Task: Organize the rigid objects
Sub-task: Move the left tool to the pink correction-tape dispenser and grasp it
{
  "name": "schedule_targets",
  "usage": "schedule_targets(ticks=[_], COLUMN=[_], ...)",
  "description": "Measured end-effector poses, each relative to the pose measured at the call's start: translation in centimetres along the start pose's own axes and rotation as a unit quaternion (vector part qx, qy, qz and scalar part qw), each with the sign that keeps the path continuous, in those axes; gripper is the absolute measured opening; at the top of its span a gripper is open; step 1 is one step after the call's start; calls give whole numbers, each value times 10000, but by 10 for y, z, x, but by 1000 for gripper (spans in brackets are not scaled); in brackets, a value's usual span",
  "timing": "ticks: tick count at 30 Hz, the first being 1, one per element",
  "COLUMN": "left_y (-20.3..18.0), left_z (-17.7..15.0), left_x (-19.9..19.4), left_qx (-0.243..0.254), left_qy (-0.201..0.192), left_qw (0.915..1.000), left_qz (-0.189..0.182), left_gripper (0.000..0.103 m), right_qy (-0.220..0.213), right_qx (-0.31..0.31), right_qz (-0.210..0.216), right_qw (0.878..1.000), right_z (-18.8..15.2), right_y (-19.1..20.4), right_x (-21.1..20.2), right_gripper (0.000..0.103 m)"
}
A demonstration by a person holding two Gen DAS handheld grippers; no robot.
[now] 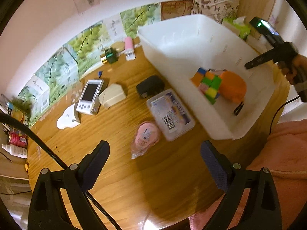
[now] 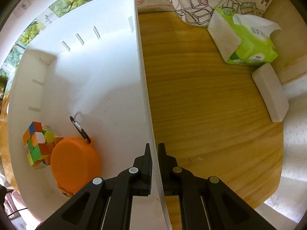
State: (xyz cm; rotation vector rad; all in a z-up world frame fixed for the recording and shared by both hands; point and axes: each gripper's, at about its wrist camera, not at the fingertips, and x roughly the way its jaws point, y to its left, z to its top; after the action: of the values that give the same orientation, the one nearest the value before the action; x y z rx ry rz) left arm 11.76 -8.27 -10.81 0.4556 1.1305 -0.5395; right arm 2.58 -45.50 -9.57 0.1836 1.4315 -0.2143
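Observation:
A white plastic bin (image 1: 172, 44) sits on the wooden table (image 1: 115, 134) and holds a scrambled colour cube (image 1: 208, 83) and an orange round case (image 1: 233, 87) with a black carabiner. My right gripper (image 2: 155, 149) is shut on the bin's right wall (image 2: 143, 76); the cube (image 2: 37, 143) and the orange case (image 2: 74, 164) lie inside to its left. My left gripper (image 1: 155, 157) is open and empty above the table's front, with a pink packet (image 1: 145, 136) and a clear plastic box (image 1: 169, 113) ahead of it.
On the table left of the bin lie a black adapter (image 1: 150, 86), a white box (image 1: 113, 95), a silver camera (image 1: 91, 95), a white gadget (image 1: 68, 117) and a pink tube (image 1: 129, 47). A green tissue pack (image 2: 243, 40) and white case (image 2: 270, 92) lie right of the bin.

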Motion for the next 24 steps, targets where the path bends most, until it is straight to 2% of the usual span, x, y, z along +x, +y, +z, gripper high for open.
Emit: schedule_targets(ticks=[9, 13, 18, 24], left_y=[24, 28, 31, 35], left_z=[-4, -3, -1, 4], left_x=[34, 51, 70, 92], left_qx=[381, 610, 949, 1085], left_qy=[262, 373, 451, 612], left_qw=[9987, 9966, 9934, 9900], left_qz=[-217, -401, -465, -658], left_gripper=[97, 97, 97, 96], right_qy=[-33, -63, -75, -43], right_qx=[349, 472, 614, 696], right_qz=[-7, -21, -45, -103], right_qw=[9994, 9989, 9981, 9975], right_z=[-4, -4, -6, -4], right_y=[-13, -23, -30, -36], right_x=[-1, -3, -4, -3], right_gripper=[7, 8, 9, 10])
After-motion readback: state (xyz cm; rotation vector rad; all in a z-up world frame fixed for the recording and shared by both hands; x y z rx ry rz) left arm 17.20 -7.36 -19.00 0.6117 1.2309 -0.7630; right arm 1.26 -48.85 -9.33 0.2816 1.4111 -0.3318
